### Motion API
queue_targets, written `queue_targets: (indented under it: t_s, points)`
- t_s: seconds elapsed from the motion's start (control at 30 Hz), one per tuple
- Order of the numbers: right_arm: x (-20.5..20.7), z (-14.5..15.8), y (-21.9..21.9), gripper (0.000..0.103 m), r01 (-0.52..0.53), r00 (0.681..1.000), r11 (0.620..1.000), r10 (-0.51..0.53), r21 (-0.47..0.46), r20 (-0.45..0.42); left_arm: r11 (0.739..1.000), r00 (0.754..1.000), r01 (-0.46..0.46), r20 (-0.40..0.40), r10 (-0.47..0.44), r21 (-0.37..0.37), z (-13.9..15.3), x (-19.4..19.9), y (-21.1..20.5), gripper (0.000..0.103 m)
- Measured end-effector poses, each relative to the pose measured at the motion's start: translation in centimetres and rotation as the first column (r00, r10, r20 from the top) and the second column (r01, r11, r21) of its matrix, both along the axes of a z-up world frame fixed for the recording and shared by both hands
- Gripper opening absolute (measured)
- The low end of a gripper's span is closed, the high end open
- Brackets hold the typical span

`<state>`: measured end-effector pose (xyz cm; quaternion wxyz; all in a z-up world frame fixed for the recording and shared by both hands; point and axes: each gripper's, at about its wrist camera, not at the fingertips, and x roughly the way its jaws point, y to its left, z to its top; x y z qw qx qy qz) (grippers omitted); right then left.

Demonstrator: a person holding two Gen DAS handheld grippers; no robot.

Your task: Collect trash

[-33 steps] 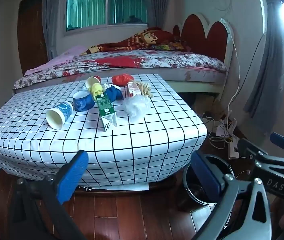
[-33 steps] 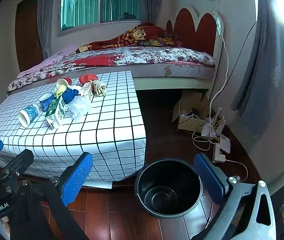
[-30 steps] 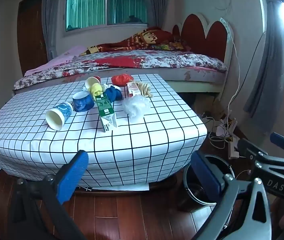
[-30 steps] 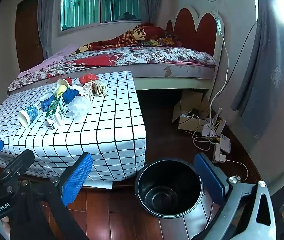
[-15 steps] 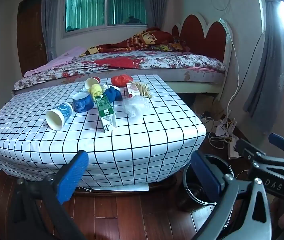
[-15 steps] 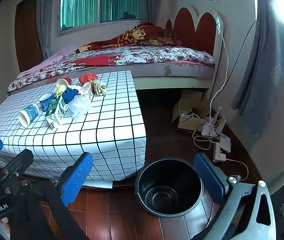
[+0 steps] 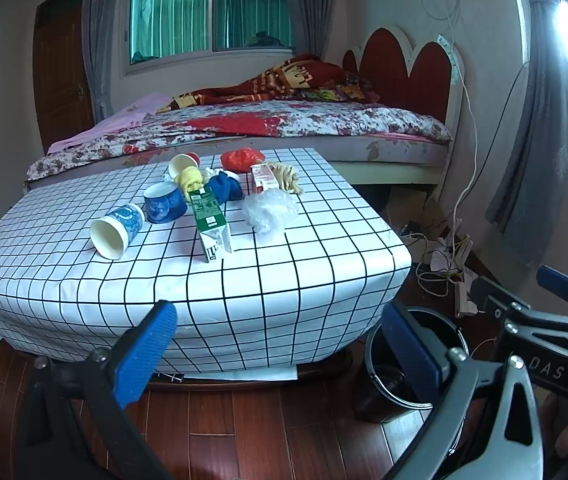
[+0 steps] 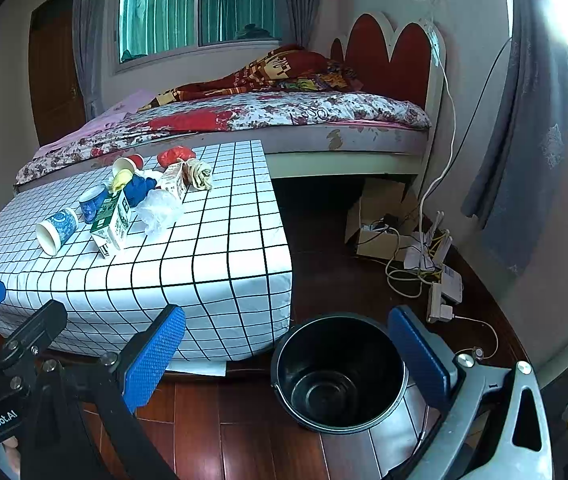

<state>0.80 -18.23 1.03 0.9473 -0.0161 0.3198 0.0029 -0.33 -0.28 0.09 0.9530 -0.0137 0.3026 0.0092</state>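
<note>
Left gripper (image 7: 279, 354) and right gripper (image 8: 288, 356) hover side by side, jaws spread wide, holding nothing.

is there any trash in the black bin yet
No, the right wrist view shows the black bin with only its bare bottom inside.

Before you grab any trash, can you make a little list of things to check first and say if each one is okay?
1. Left gripper open with nothing in it: ok.
2. Right gripper open with nothing in it: ok.
3. Black round bucket on the wooden floor upright, with room inside: ok.
4. Green and white milk carton lying on the white checked tablecloth, nothing on top of it: ok.
5. Crumpled clear plastic bag apart from the carton: ok.
6. Blue paper cup with the cream inside holds no liquid: cannot tell.
</note>
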Motion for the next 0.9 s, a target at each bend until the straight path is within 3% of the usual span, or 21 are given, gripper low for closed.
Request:
queue_targets:
  t_s: [0.9]
  points:
    - [-0.2, -0.25, -0.32, 0.102, 0.004, 1.0, 1.0, -0.004, 0.003, -0.001, 1.0, 1.0, -0.003, 0.0, 0.003, 0.002, -0.15, -0.2, 0.11, 0.102]
